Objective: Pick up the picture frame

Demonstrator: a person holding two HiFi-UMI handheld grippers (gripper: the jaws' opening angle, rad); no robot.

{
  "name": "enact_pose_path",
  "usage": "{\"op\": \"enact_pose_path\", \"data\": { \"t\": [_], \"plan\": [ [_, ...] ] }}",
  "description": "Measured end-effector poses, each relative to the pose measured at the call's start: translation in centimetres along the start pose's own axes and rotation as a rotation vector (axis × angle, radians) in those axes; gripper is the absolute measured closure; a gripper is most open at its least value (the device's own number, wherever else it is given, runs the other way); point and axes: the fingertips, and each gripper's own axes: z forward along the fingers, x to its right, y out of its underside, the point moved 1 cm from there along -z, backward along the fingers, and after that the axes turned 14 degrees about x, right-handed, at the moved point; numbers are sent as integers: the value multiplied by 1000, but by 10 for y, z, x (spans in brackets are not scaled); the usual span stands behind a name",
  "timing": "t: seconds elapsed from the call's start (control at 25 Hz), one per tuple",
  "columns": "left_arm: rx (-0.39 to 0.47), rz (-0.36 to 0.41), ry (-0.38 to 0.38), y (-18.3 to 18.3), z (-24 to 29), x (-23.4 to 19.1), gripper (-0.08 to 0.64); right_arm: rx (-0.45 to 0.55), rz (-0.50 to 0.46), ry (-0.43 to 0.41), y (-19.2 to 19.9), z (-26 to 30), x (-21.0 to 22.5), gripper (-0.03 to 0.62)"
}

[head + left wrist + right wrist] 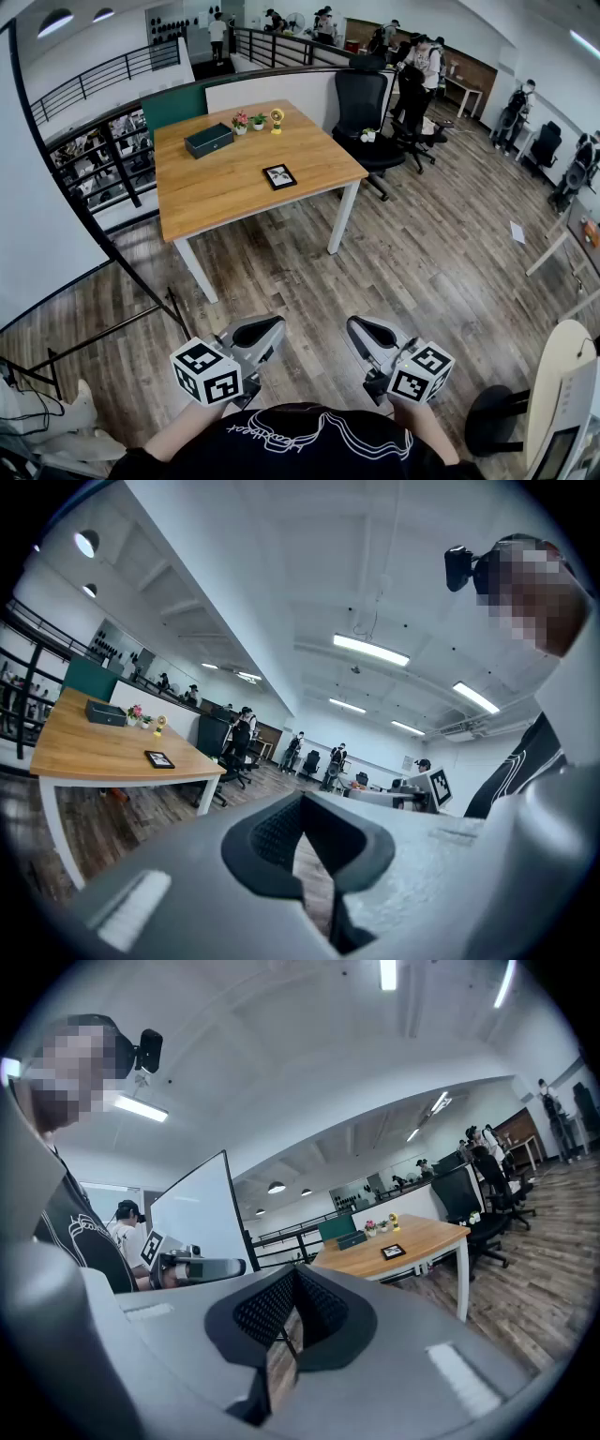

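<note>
Head view puts the small black-framed picture frame (279, 176) on the pale wooden worktop (216, 202), near its front right corner. It seems to lie flat, though from this far off I cannot tell whether it is slightly propped. It sits well apart from the dark green rectangular box (208, 140), the little potted flowers (241, 121) and the small yellow figure (277, 119) at the far side. A black office chair (366, 108) stands beyond the worktop's right end.

The grey left tool (262, 333) and grey right tool (367, 331) are held low in front of the person, over wood-plank floor, well short of the worktop. Each tool's own view shows its ribbed black pads brought together at the tips with nothing between them.

The frame looks light and stiff, likely with a glazed front that is smooth, slippery and liable to crack under a hard squeeze. Lying flat, it offers little for a jaw to get under. The best hold is probably across one edge of the moulding, perhaps after tipping it up or sliding it to overhang the worktop's edge.

White script runs across the person's black shirt, too distorted to read. The marker cubes carry only black-and-white square patterns. No brand or label is legible on the frame or the box.
</note>
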Motion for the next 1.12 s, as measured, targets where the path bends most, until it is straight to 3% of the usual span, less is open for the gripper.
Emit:
{"op": "enact_pose_path", "data": {
  "t": [0.52,0.68,0.92,1.12],
  "plan": [
    [-13,31,-34,11,17,16,560,13,-6,-17,-10,-22,15,569],
    [-22,3,-36,18,29,14,560,18,14,-4,-11,-27,30,571],
    [-68,-19,-37,34,52,12,417,10,29,-11,-14,-32,52,560],
    [-91,-32,-35,45,76,12,356,-24,13,-6,-17,-35,78,431]
  ]
}}
